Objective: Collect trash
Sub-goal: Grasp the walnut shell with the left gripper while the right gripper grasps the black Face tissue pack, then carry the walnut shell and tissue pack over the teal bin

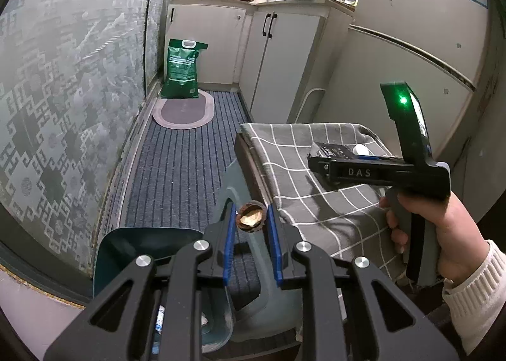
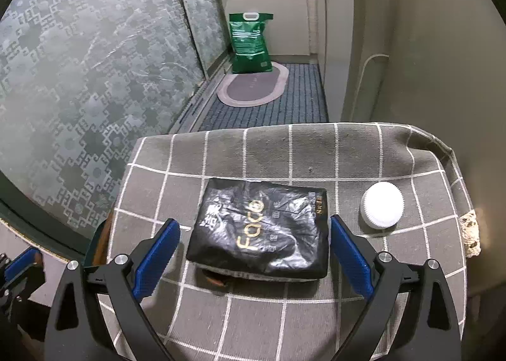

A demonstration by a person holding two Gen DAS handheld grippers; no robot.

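My left gripper is shut on a brown nutshell half and holds it in the air beside the table's left edge, above a teal bin. On the grey checked tablecloth lies a crumpled black packet with gold lettering. My right gripper stands open low over it, one blue pad on each side, the left pad clear of it. A white ribbed cap sits to the packet's right. In the left wrist view a hand holds the right gripper over the packet.
A beige crumbly scrap lies at the cloth's right edge. Patterned glass panels line the left side. A green sack and an oval mat lie on the striped floor mat. White cabinets and a fridge stand behind the table.
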